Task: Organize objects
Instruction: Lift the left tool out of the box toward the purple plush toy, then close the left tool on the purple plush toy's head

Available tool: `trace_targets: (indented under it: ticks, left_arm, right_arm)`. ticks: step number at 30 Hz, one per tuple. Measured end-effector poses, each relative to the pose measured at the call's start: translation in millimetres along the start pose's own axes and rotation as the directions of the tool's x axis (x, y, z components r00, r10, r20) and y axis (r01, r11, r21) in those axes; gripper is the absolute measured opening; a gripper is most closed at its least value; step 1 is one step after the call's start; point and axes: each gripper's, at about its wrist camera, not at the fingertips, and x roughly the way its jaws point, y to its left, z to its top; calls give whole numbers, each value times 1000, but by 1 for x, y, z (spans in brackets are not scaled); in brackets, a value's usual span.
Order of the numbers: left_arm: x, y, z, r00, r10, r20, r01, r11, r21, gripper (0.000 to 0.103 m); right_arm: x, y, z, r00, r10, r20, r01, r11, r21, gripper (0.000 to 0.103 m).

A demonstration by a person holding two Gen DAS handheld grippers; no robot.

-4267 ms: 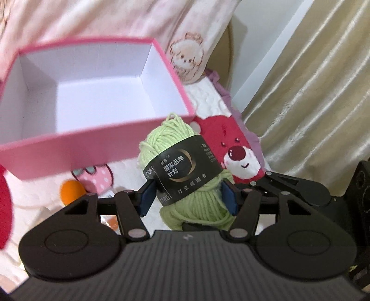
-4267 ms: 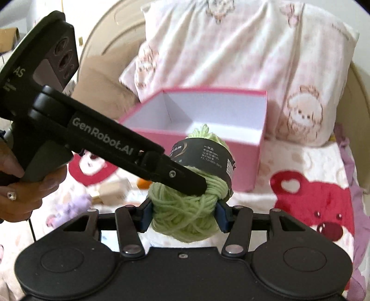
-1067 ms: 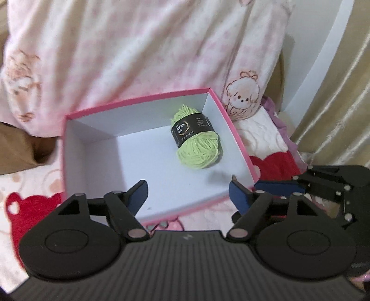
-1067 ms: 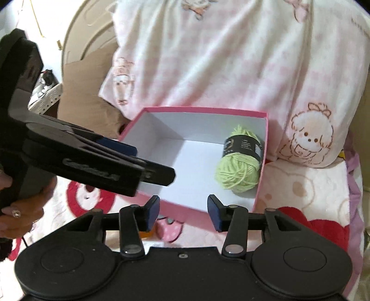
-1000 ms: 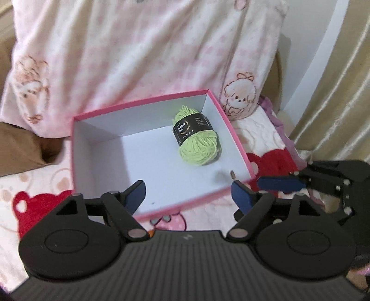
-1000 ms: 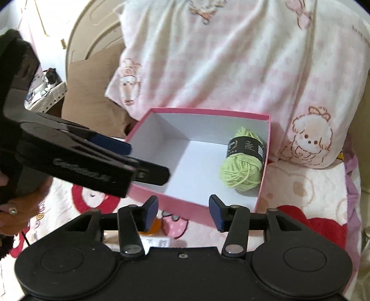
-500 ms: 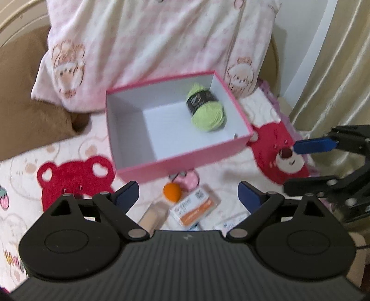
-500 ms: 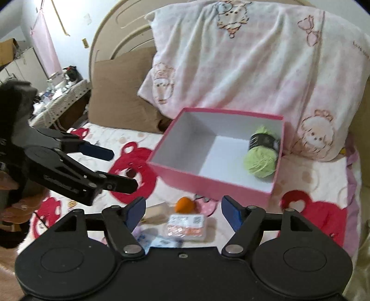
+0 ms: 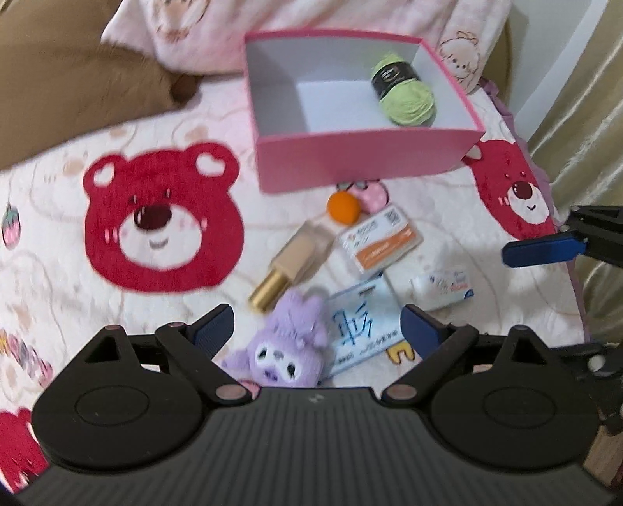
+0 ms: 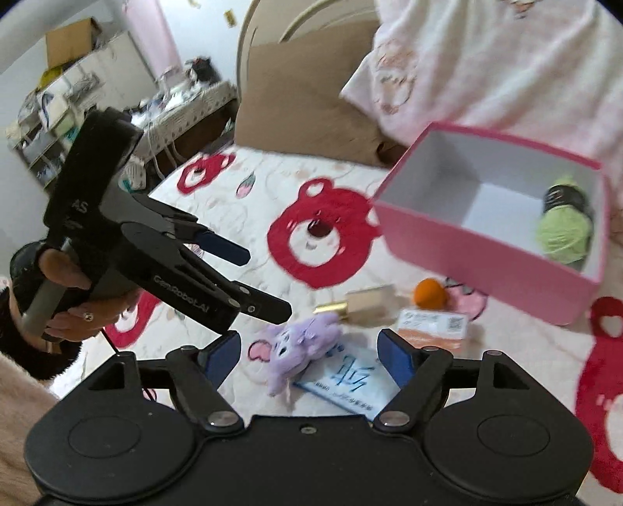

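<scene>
A pink box (image 9: 366,155) stands on the bed with a green yarn ball (image 9: 407,97) in its far right corner; the box (image 10: 494,249) and yarn (image 10: 562,233) also show in the right wrist view. In front of it lie an orange ball (image 9: 342,207), a beige bottle with a gold cap (image 9: 292,264), an orange-and-white packet (image 9: 379,243), a blue-and-white card (image 9: 360,329), a small white packet (image 9: 444,288) and a purple plush toy (image 9: 286,342). My left gripper (image 9: 315,325) is open and empty above the plush. My right gripper (image 10: 307,356) is open and empty above the plush (image 10: 303,342) and card (image 10: 346,381).
The bedspread is white with red bear faces (image 9: 161,218). A pink-and-white pillow (image 9: 311,19) and a brown pillow (image 9: 78,78) lie behind the box. A curtain (image 9: 584,97) hangs at the right. Cluttered shelves (image 10: 58,105) stand beyond the bed.
The yarn ball, held by both grippers 4.3 s ago, now lies in the box. Both grippers have opened wider and pulled back and down toward the loose items.
</scene>
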Motion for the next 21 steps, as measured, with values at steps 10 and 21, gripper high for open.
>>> trace_targets:
  ticks: [10,21]
  left_arm:
    - [36,40,-37,997,-62,-53,54,988,-142,93]
    - [75,54,-53,991,-86,-98,61,971,-233,93]
  right_arm:
    - [59,36,-4,995,1,-97,-18,985,-170,81]
    - [136,35,-11,973,-115,-201,21,907,-420,87]
